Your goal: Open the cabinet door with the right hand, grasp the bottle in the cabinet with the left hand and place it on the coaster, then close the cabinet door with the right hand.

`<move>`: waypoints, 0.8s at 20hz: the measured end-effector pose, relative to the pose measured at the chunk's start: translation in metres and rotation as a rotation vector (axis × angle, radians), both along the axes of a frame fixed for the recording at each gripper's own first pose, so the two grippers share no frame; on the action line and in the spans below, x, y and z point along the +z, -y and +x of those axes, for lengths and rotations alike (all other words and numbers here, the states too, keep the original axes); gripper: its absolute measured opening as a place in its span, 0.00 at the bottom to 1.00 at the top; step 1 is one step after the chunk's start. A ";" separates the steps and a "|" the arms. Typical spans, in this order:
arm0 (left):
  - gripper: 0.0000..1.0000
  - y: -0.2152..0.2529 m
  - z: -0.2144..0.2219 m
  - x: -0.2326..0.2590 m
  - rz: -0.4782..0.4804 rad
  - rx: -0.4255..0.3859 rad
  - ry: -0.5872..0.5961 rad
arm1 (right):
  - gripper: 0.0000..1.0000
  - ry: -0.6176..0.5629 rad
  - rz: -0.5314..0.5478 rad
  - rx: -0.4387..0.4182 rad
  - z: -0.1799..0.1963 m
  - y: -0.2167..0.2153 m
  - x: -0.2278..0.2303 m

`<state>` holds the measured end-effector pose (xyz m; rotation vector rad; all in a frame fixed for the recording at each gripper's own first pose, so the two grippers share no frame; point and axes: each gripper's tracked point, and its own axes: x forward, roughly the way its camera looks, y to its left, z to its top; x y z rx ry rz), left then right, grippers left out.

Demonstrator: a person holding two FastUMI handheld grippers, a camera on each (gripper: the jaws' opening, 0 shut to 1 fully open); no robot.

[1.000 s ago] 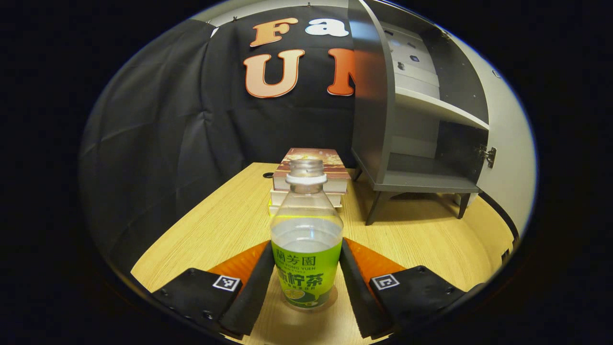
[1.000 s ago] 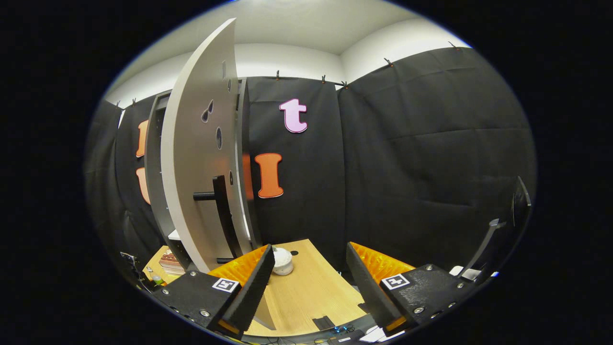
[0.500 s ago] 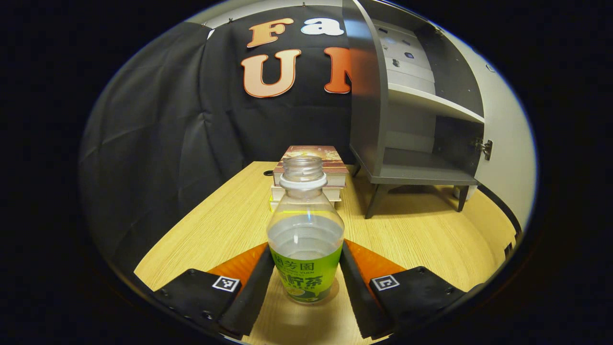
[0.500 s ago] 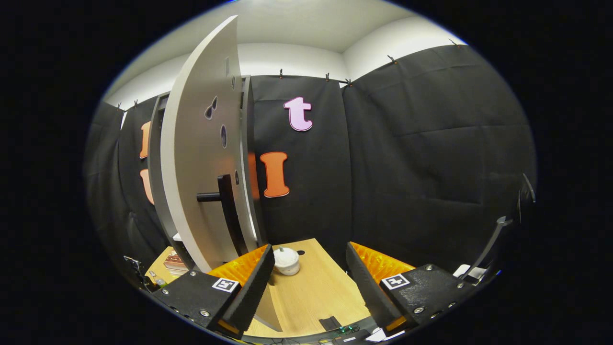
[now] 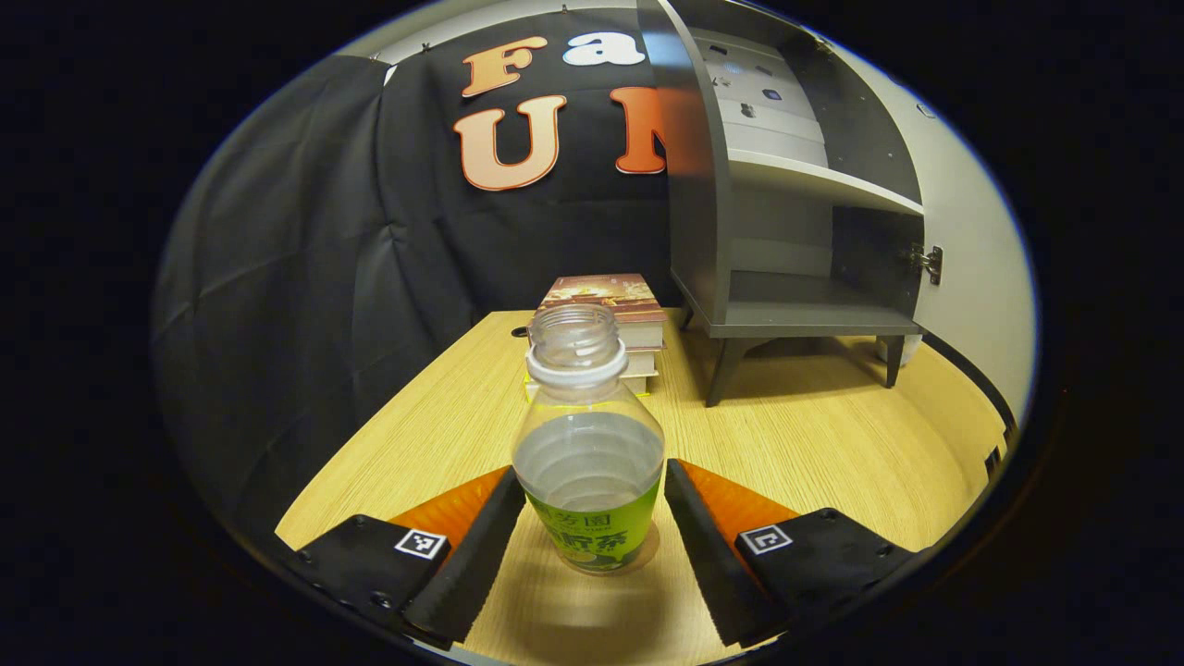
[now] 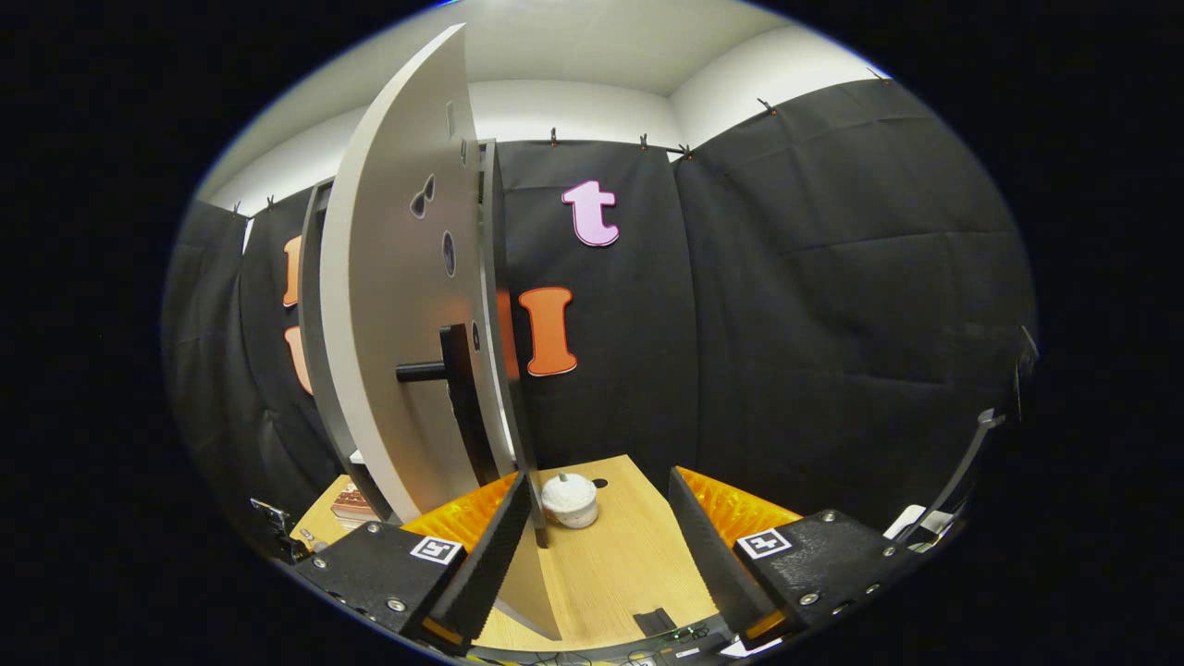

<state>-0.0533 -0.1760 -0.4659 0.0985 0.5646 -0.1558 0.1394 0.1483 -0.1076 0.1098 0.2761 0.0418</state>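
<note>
The left hand-held gripper (image 5: 586, 546) stands spread, its ribbed fingers (image 5: 472, 555) flanking a clear, capless plastic bottle (image 5: 588, 462) with a glossy green label — small gaps show on each side. The bottle stands upright on the pale wood-grain desk (image 5: 814, 444); whether a coaster lies beneath, I cannot tell. Behind sit stacked books (image 5: 606, 319) and a grey cabinet (image 5: 786, 231), open. The right hand-held gripper (image 6: 601, 546) gapes wide, holding nothing, beside the curved pale door (image 6: 398, 305) and its dark bar handle (image 6: 458, 388).
</note>
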 end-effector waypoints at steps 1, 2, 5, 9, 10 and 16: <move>0.99 -0.001 -0.002 0.004 0.000 -0.002 0.007 | 0.99 0.001 0.001 0.000 0.000 0.000 -0.001; 0.99 -0.001 -0.007 0.008 -0.001 -0.004 0.012 | 0.93 0.000 0.001 0.004 0.000 -0.001 -0.001; 0.99 -0.004 -0.017 0.025 -0.013 -0.004 0.025 | 0.99 0.008 -0.026 0.023 0.001 -0.007 0.001; 0.99 -0.010 -0.034 0.061 -0.039 -0.005 0.060 | 0.86 0.028 -0.065 0.067 0.000 -0.018 0.002; 0.99 -0.014 -0.038 0.071 -0.039 -0.004 0.075 | 0.85 0.027 -0.057 0.081 0.000 -0.022 0.001; 0.99 -0.044 -0.041 0.150 -0.068 0.042 0.172 | 0.81 0.035 -0.005 0.161 -0.008 -0.051 0.003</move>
